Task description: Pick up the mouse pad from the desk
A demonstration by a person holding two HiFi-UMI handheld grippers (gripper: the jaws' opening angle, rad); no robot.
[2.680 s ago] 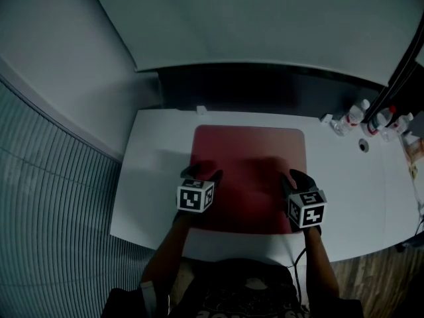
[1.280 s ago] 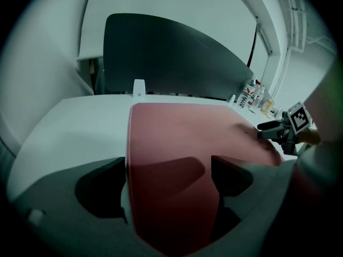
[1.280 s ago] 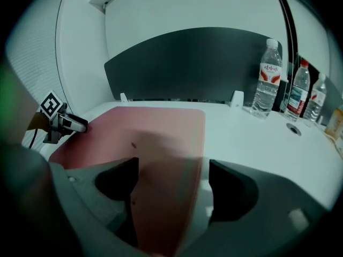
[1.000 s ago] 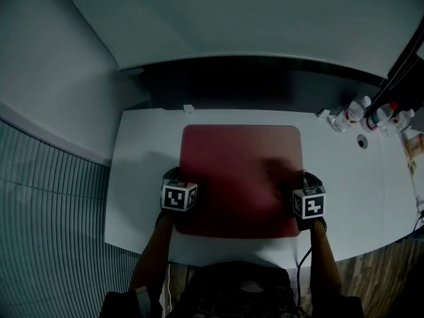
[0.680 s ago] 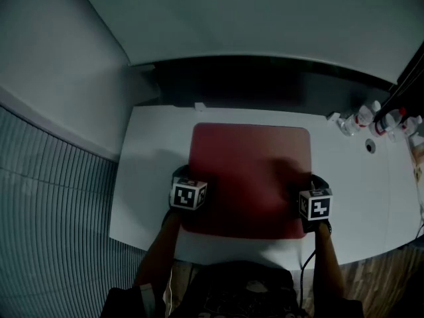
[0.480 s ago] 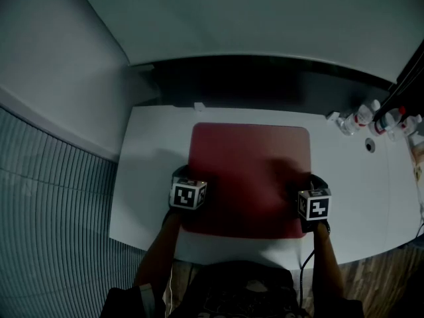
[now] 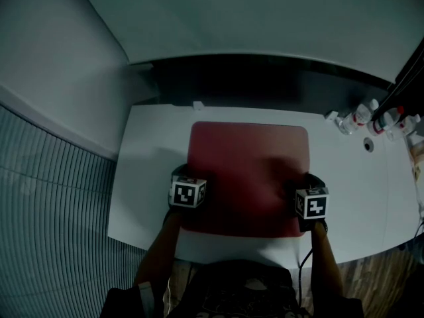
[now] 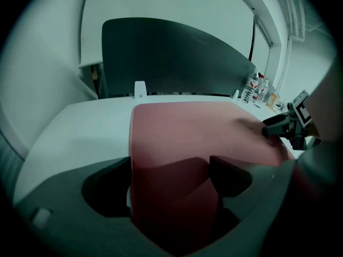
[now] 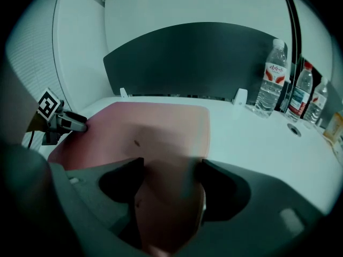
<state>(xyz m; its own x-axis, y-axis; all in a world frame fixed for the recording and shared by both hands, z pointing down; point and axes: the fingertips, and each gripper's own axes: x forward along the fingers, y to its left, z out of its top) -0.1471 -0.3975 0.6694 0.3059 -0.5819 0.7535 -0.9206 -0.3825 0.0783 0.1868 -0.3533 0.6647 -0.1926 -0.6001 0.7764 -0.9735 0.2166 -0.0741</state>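
A dark red mouse pad (image 7: 248, 171) lies flat on the white desk (image 7: 149, 164). My left gripper (image 7: 184, 176) sits at the pad's left edge near its front corner. In the left gripper view the pad (image 8: 198, 133) runs between the wide jaws of that gripper (image 8: 169, 178), its edge just inside the left jaw. My right gripper (image 7: 310, 181) is at the pad's right edge near the front corner. Its jaws (image 9: 169, 181) are closing with the pad's (image 9: 155, 127) right edge between them, and a gap still shows.
Several water bottles (image 7: 361, 114) stand at the desk's back right, beside a round hole (image 7: 368, 146). A dark panel (image 7: 265, 85) runs along the desk's back, with a small white clip (image 7: 197, 105) at its foot. The desk's front edge is close to the person's body.
Since the earliest frame both grippers have moved outward from over the pad to its left and right edges. Over the last half second they hold still; the pad has not moved.
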